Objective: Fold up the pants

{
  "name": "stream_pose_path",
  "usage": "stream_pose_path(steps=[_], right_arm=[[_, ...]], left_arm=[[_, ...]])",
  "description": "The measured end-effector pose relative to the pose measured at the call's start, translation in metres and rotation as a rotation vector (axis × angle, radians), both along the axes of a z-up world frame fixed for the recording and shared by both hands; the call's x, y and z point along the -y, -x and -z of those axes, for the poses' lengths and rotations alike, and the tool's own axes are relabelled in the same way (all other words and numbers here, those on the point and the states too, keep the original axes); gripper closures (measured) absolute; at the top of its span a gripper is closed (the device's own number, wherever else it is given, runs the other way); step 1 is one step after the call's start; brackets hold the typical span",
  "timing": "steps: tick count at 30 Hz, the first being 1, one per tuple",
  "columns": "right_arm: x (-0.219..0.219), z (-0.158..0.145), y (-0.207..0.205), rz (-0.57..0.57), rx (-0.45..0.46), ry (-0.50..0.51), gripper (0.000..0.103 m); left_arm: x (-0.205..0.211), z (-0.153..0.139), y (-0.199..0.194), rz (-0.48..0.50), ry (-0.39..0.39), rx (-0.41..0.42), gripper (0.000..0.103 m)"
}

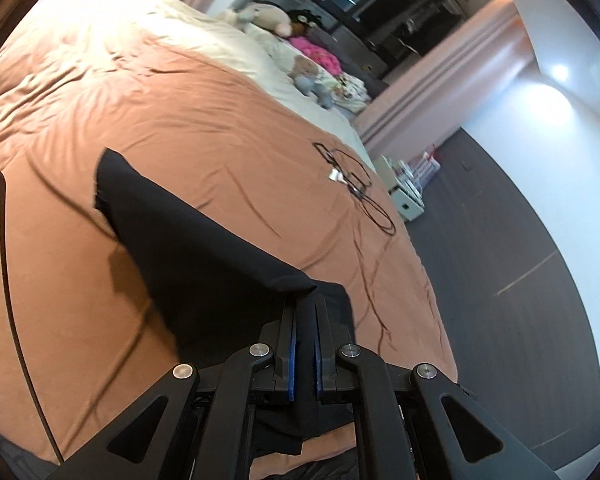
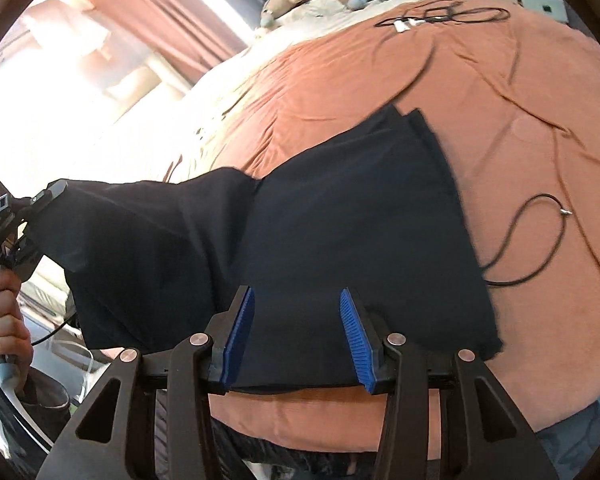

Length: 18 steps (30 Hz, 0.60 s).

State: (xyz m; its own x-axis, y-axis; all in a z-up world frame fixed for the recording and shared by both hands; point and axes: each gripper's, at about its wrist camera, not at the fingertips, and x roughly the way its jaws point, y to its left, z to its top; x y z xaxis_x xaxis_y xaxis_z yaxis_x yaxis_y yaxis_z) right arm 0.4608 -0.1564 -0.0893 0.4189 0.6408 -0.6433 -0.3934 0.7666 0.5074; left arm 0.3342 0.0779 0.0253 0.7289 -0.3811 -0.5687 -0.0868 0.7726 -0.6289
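Covering most of both views, a rust-orange duvet [image 1: 204, 120] is lying rumpled over a bed, with soft toys [image 1: 268, 20] heaped at its far end and a coiled black cable [image 1: 360, 184] resting on the cover near the bed's edge. Dark navy pants [image 2: 340, 220] are spreading across the near part of the duvet, their long axis running from the lower right of the right wrist view up toward the left, where one end is lifting off the bed. The left gripper [image 1: 306, 312] is pinching that raised end, its blue pads pressed together on the fabric; a hand [image 2: 4, 316] is holding its handle. The right gripper [image 2: 296, 312] is standing with its jaws apart over the flat end, the cloth lying between the blue pads [image 2: 240, 332] but not squeezed.
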Motion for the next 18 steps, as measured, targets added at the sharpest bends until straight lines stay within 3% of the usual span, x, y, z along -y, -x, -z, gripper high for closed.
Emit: stream_pose_path(steps=[10,18], right_arm=[[0.039,-0.003,0.002,0.030,0.006,-0.037,0.060],[0.083,0.003,-0.003,0.086,-0.001,-0.053,0.060]], left_arm=[[0.070,0.008,-0.052,0.125,-0.032,-0.035,0.097],[0.132,0.036,-0.077,0.244,-0.032,-0.093,0.097]])
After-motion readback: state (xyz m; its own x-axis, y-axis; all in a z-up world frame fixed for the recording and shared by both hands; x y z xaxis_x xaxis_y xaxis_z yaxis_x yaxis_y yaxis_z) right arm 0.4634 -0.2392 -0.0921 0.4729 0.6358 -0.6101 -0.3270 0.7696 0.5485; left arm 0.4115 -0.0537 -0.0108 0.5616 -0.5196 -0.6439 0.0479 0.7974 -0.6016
